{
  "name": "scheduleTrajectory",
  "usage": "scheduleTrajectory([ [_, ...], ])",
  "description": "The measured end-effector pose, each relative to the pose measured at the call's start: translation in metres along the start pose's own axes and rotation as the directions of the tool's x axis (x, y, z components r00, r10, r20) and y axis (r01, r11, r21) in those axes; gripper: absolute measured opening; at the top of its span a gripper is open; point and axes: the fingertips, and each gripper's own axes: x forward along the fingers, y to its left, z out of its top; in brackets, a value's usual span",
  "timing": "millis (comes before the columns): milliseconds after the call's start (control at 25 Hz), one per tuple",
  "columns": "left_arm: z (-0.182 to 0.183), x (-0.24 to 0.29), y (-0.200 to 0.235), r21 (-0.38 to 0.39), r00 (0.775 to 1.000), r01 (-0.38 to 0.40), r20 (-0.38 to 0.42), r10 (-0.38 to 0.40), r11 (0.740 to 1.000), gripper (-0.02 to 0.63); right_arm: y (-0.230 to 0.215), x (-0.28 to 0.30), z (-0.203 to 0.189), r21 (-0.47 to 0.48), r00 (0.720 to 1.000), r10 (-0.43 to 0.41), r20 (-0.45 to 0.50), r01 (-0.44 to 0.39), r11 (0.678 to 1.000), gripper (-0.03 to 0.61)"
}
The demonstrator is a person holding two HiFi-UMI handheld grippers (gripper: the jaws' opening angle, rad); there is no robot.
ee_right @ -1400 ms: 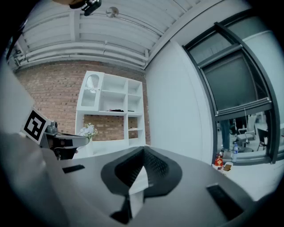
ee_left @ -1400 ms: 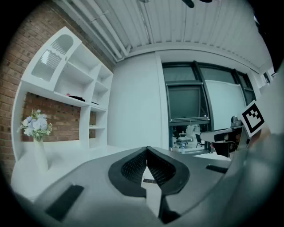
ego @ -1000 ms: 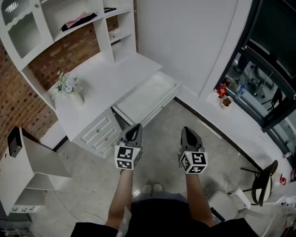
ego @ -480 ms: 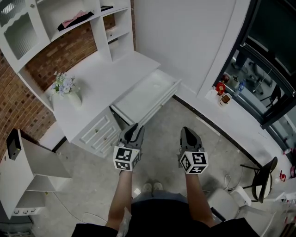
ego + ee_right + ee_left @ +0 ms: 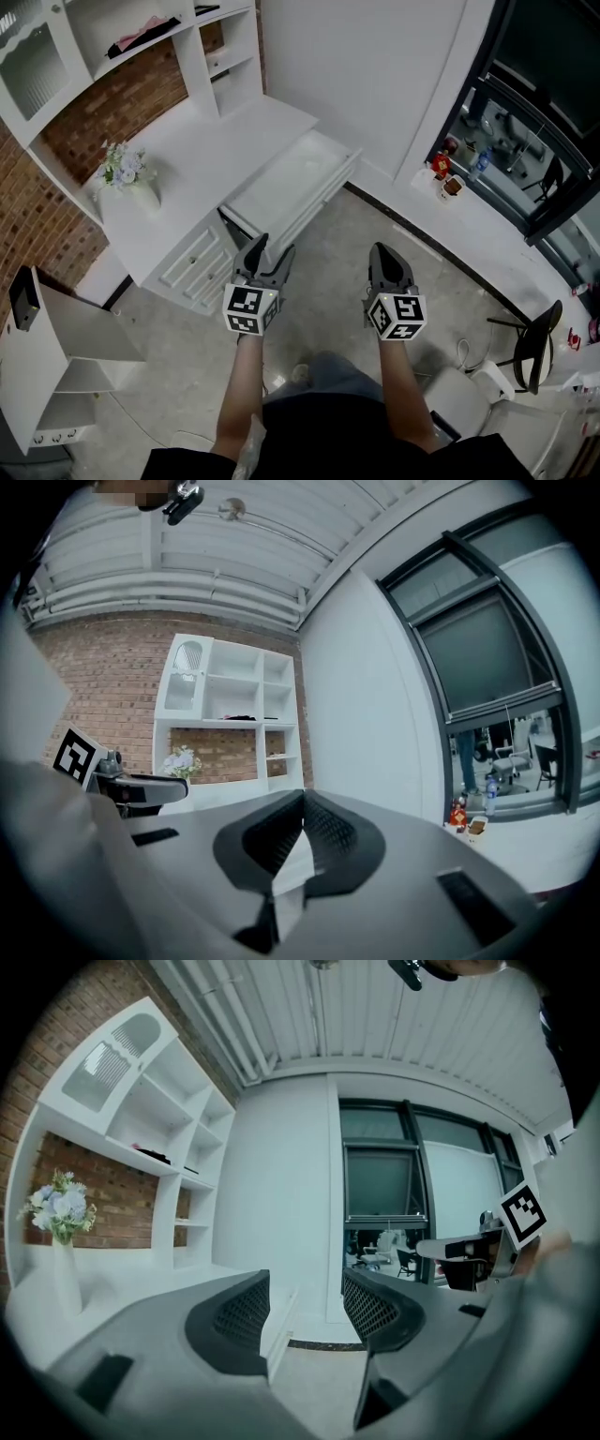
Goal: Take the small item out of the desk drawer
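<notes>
The white desk (image 5: 216, 150) has its wide drawer (image 5: 291, 187) pulled out toward me, and its inside looks plain white. I cannot make out a small item in it. My left gripper (image 5: 270, 247) hovers over the floor just short of the drawer's front corner. Its jaws are opening and nothing is between them; in the left gripper view the left gripper (image 5: 305, 1288) shows a clear gap, with the desk edge beyond. My right gripper (image 5: 386, 251) is level with it further right, over the floor. Seen in its own view, the right gripper (image 5: 302, 803) is shut and empty.
A vase of flowers (image 5: 127, 173) stands on the desk's left part, below the white shelving (image 5: 141, 47). Small drawers (image 5: 192, 262) sit under the desktop. A low white shelf unit (image 5: 56, 347) is at the left; a chair (image 5: 530, 366) and a window sill with bottles (image 5: 450, 173) are at the right.
The left gripper's jaws have spread apart from shut. The view has shifted slightly, and the desk now sits a little lower and closer to the grippers.
</notes>
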Motion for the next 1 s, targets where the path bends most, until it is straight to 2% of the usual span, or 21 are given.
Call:
scheduleTrajectory([
  [320,0.014,0.013,0.013,0.032,1.0,0.001,0.028,-0.002,0.999,0.216,-0.008,0.008,0.014,-0.005,0.999,-0.022,0.047,0.022,1.0,-0.003],
  [560,0.011,0.053,0.025,0.042,1.0,0.012,0.015,-0.013,0.999,0.215,-0.031,0.045,0.016,0.0,0.998,-0.037,0.056,0.037,0.999,-0.003],
  [760,0.0,0.11,0.047,0.036,1.0,-0.001,-0.006,0.001,0.999,0.216,-0.065,0.105,0.004,0.016,0.999,-0.031,0.037,0.031,0.999,-0.003],
  [1000,-0.018,0.207,0.093,0.024,0.997,-0.064,-0.04,0.065,0.998,0.219,-0.109,0.224,-0.008,0.007,0.999,0.041,-0.002,-0.041,0.999,-0.003],
])
